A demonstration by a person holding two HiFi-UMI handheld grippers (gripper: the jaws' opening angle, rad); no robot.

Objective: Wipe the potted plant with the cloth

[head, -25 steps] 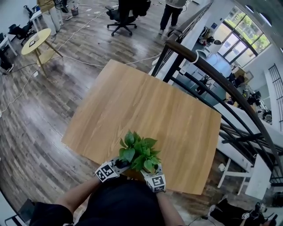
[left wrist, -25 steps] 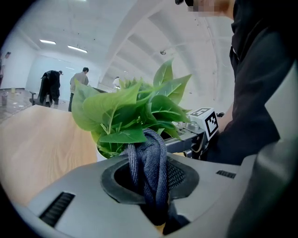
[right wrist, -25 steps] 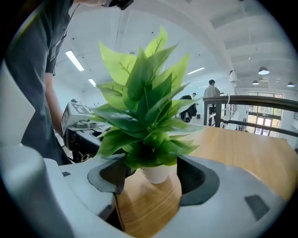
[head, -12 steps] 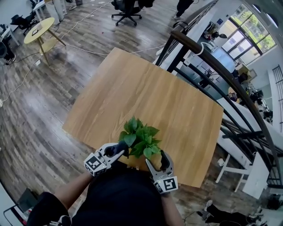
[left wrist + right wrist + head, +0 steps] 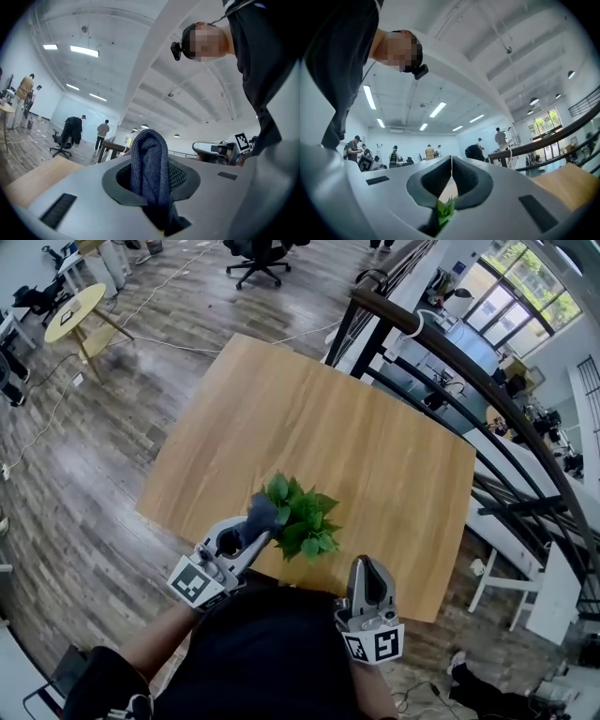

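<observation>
At the near edge of the wooden table (image 5: 309, 418), the potted plant (image 5: 302, 523) stands just in front of the person, its pot hidden under the foliage. The leaves look thin and soft and would likely tear or fold under a hard rub. The whole plant is probably light enough to tip off that edge, so the safe hold would be the pot's wall, not the stems.

The left gripper (image 5: 251, 529) is clamped on the dark blue cloth (image 5: 149, 168). A bunched fold of it stands up between the jaws, right at the left side of the leaves. The right gripper (image 5: 367, 570) hangs apart from the plant, to its right, with its jaws tip to tip. A sliver of green shows low in their gap; it is unclear whether it is pinched or merely lies beyond.

A second ago both grippers sat low against the plant's base. Both have since risen, and the right one has drawn away, its jaws just closing from wide apart.
</observation>
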